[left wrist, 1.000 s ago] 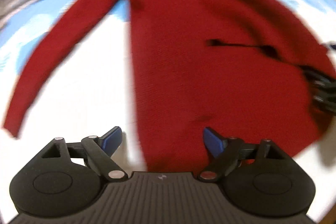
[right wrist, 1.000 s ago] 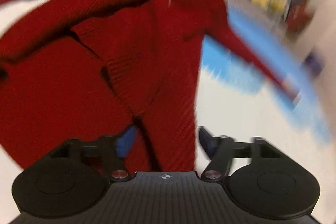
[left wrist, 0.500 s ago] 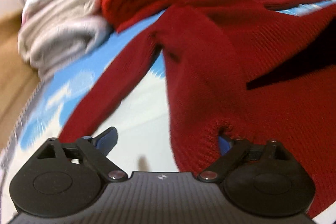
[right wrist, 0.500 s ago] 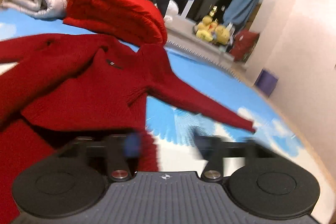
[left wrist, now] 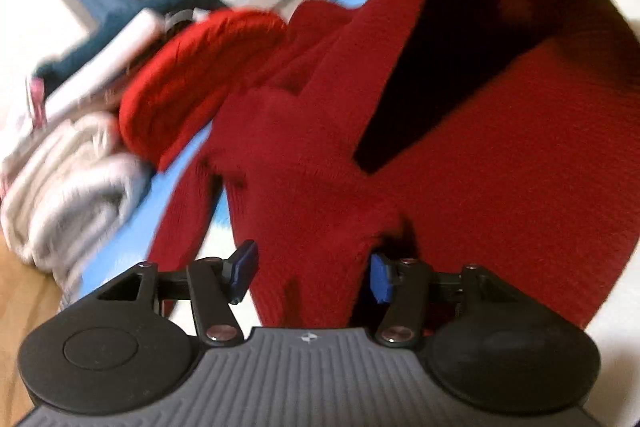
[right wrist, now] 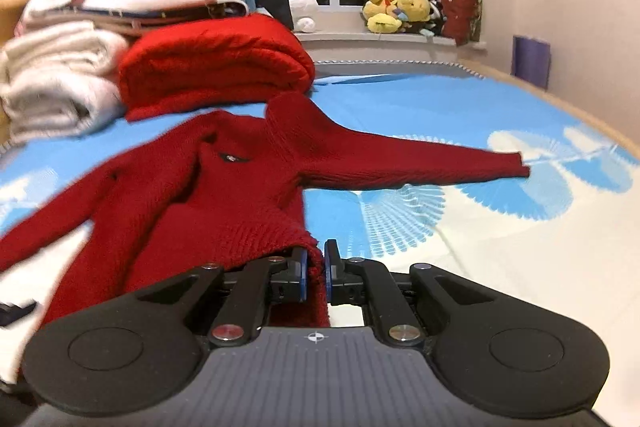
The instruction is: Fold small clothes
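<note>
Two hem corners are secured for folding: right gripper (right wrist: 316, 273) pinches the red sweater (right wrist: 224, 195); left gripper (left wrist: 310, 273) jaws are closing around its hem.

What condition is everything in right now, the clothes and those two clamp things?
Dark red knitted sweater: spread out, sleeves extended, hem lifted.
Bright red knit garment: folded.
Cream fluffy blanket: folded, stacked.
Right tool: shut on sweater hem.
Left tool: closing around sweater edge.
</note>
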A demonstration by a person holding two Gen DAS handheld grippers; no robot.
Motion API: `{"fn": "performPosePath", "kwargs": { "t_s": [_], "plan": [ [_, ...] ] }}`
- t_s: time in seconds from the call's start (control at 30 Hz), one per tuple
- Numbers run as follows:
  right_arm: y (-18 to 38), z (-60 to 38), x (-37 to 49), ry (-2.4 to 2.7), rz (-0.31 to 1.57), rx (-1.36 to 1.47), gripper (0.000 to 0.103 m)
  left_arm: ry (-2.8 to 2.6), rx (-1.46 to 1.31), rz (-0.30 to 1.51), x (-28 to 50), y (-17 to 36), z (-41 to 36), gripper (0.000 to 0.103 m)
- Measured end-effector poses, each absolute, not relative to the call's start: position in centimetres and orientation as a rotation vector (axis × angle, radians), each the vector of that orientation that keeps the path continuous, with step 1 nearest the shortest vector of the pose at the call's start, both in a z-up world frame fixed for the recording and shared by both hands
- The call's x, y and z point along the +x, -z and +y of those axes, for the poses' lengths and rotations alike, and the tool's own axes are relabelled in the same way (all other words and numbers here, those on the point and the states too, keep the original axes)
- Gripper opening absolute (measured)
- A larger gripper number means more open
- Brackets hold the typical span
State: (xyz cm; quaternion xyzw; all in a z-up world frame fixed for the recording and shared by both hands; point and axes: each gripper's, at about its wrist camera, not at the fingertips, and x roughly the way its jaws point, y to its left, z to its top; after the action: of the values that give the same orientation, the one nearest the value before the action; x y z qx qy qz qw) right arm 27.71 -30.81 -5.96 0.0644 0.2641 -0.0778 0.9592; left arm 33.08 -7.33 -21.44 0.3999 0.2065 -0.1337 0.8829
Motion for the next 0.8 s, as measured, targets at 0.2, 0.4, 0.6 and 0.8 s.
{"fn": "performPosePath", "kwargs": {
  "t_s": [0.2,0.4,0.6,0.8],
  "plan": [
    [5.8,-31.1,27.5,0.141,0.541,0.158,0.008,0.223,0.991,0.349,33.8,24.4,-9.8,0.063],
    [6.9,-32.2,27.9,0.186,0.587,0.122,0.008,0.153,0.671,0.363,36.2,18.8,-8.7,0.009],
    [7.5,-34.6,27.1,0.269,0.614,0.114,0.007,-0.117,0.303,0.466,37.7,11.6,1.7,0.008],
    [3.9,-39.5,19.2,0.253,0.53,0.384,0.007,-0.206,0.043,0.63,33.2,9.3,9.4,0.008]
  ]
}}
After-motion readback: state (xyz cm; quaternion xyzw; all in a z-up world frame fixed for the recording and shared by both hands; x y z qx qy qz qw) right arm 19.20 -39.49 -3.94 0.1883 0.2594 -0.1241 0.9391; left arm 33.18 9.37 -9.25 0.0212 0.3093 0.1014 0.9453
